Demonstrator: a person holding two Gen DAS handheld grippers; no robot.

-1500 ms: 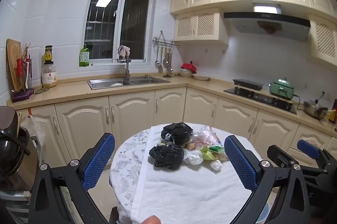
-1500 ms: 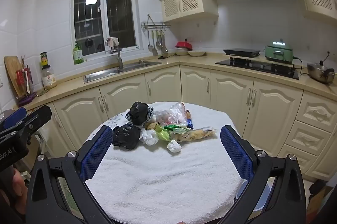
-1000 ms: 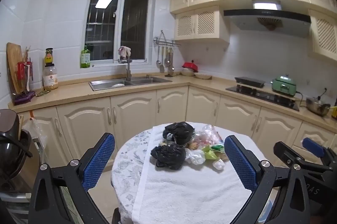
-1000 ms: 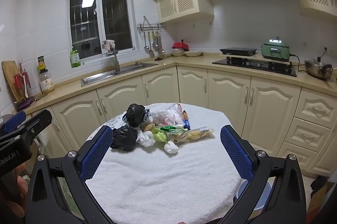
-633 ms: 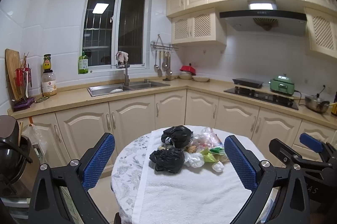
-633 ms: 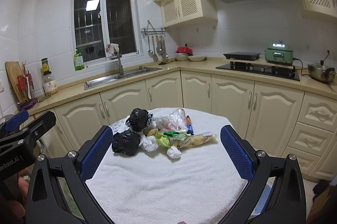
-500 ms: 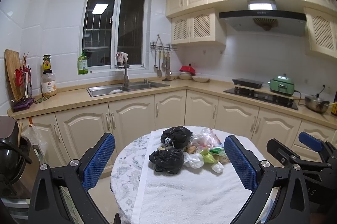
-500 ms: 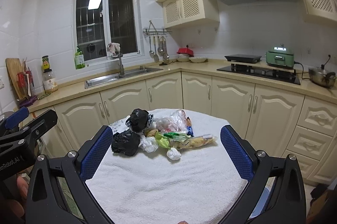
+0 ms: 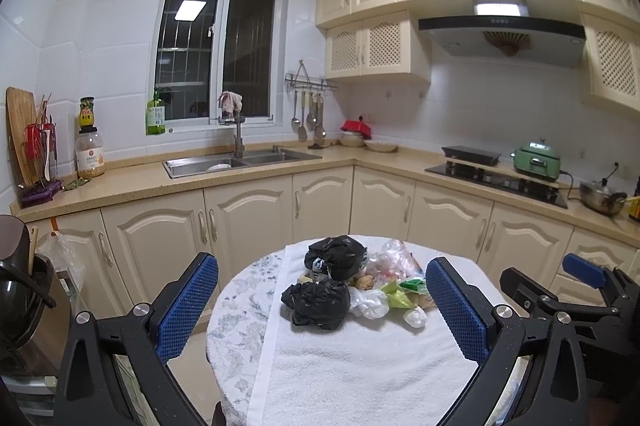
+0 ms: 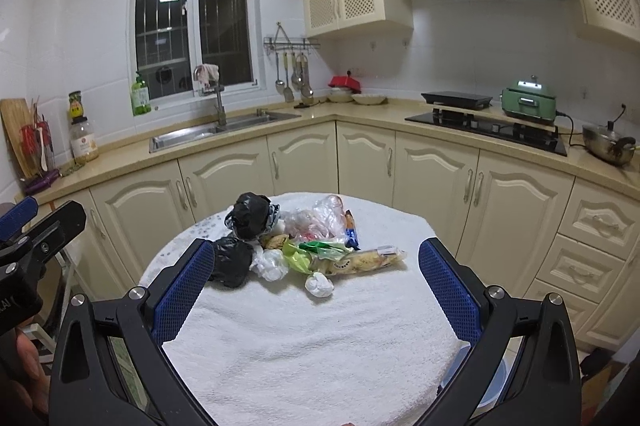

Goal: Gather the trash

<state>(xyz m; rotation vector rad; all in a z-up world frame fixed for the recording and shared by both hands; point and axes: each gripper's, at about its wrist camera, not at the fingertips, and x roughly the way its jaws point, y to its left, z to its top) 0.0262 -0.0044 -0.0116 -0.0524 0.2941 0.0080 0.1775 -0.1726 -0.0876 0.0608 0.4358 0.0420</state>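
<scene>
Trash pile [image 10: 296,246] sits mid-desk [image 10: 320,346], ahead of both; right hand-held gripper [image 10: 316,290] wide, empty, nearer; left hand-held gripper [image 9: 320,306] wide, empty; wrapper's long axis runs crosswise.

The near half of the towel-covered counter [image 10: 304,354] is left bare — an open approach is offered from its near edge. The way is blocked toward the far edge by a trash pile [image 10: 296,242], with two black bags [image 9: 320,302] at its left end — a bare strip remains along the counter's left edge.
</scene>
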